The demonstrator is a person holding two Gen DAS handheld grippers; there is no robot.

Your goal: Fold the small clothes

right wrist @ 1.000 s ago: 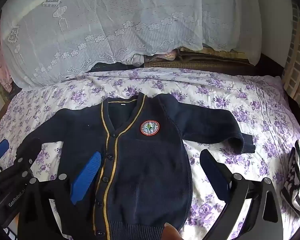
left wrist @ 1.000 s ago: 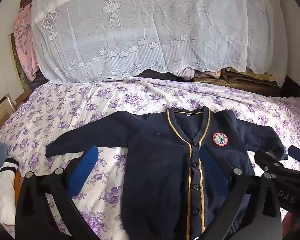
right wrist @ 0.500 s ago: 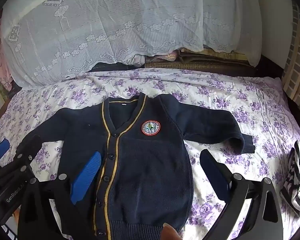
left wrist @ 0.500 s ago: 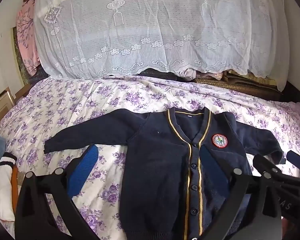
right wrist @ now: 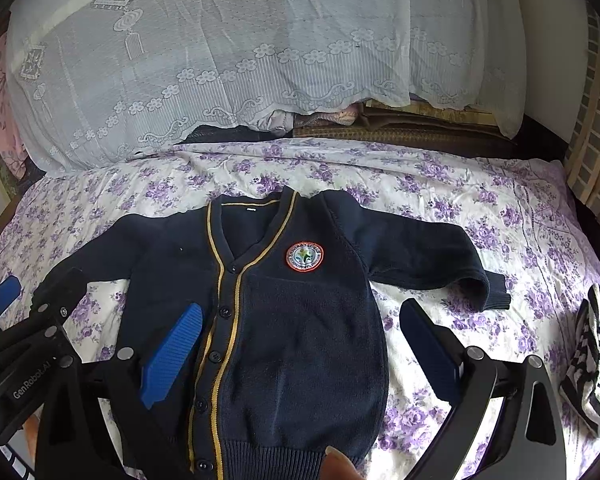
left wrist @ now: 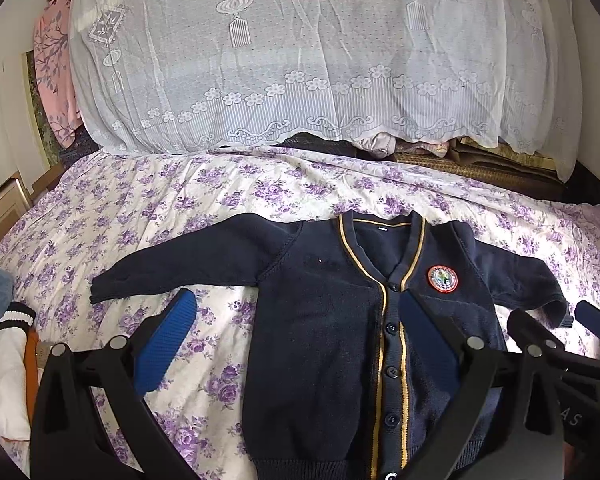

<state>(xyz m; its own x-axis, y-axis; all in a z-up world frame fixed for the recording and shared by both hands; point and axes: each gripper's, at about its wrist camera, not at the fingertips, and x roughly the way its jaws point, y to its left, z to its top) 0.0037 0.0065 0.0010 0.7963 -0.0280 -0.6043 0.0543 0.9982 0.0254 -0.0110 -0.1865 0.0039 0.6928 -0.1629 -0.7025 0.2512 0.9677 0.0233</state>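
Observation:
A small navy cardigan (left wrist: 328,320) with gold trim and a round red badge lies flat, face up, buttoned, on the purple-flowered bedsheet (left wrist: 180,208). Both sleeves are spread out to the sides. It also shows in the right wrist view (right wrist: 300,320). My left gripper (left wrist: 296,336) is open and empty, held above the cardigan's left half near the hem. My right gripper (right wrist: 300,344) is open and empty above the cardigan's right half. Each gripper shows at the edge of the other's view.
A pile covered by white lace cloth (left wrist: 300,60) fills the back of the bed. White and orange clothes (left wrist: 4,372) lie at the left edge. A black-and-white striped garment (right wrist: 592,360) lies at the right edge. Folded dark fabrics (right wrist: 400,128) sit under the lace.
Both grippers have drawn back and risen slightly, so the cardigan sits a little lower in view. The cardigan has not moved. Both grippers stay open.

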